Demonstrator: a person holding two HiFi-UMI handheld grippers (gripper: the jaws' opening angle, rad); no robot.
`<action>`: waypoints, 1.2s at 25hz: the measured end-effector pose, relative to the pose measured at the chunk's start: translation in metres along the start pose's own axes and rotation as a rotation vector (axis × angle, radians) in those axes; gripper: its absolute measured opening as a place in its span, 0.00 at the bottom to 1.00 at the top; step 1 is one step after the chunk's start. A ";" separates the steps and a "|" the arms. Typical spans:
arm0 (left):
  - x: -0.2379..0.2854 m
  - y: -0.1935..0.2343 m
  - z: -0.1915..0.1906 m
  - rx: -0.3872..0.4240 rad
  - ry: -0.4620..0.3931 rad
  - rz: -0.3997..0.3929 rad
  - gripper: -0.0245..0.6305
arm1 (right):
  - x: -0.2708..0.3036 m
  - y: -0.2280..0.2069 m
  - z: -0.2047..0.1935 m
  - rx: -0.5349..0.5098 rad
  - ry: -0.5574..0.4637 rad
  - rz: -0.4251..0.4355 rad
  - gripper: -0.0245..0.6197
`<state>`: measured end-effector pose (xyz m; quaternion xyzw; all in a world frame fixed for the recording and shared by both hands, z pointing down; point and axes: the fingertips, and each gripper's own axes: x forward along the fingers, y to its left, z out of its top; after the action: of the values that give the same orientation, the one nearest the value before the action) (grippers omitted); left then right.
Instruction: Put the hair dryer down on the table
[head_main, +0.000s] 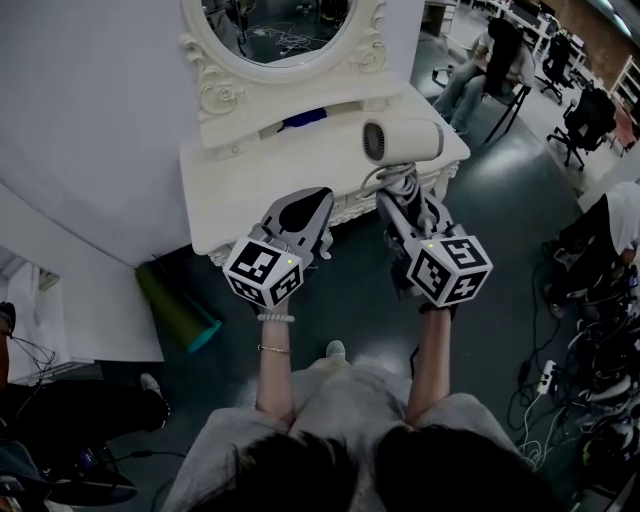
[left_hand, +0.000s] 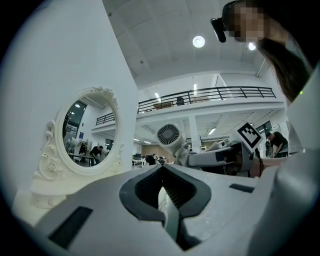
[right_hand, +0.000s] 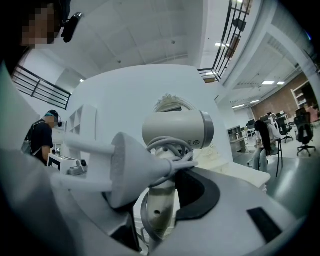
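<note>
A white hair dryer (head_main: 403, 140) hangs just above the right end of the white vanity table (head_main: 250, 185), barrel level and its grille toward me. My right gripper (head_main: 400, 196) is shut on its handle (right_hand: 159, 200); the cord is wound round the handle, and the plug (right_hand: 125, 165) sticks out to the left. The barrel (right_hand: 177, 129) fills the middle of the right gripper view. My left gripper (head_main: 312, 205) hovers over the table's front edge, left of the dryer, shut with nothing in it (left_hand: 162, 187). From there the dryer (left_hand: 169, 135) shows to the right.
An oval mirror (head_main: 275, 30) in an ornate white frame stands at the back of the table, with a blue item (head_main: 303, 118) on its shelf. A green roll (head_main: 175, 305) lies on the floor under the left side. Office chairs and a seated person (head_main: 490, 60) are at the far right.
</note>
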<state>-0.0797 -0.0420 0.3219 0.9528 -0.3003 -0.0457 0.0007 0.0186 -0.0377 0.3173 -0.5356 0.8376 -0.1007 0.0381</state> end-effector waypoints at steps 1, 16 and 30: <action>0.003 0.005 -0.001 -0.002 0.001 0.006 0.04 | 0.004 -0.003 -0.001 0.005 0.000 0.002 0.31; 0.071 0.062 -0.023 -0.031 0.037 0.072 0.04 | 0.074 -0.072 -0.001 0.019 0.065 0.045 0.31; 0.145 0.123 -0.065 -0.101 0.083 0.180 0.04 | 0.156 -0.147 -0.018 0.032 0.184 0.144 0.31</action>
<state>-0.0264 -0.2274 0.3772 0.9217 -0.3818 -0.0211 0.0653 0.0799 -0.2364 0.3720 -0.4620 0.8721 -0.1599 -0.0231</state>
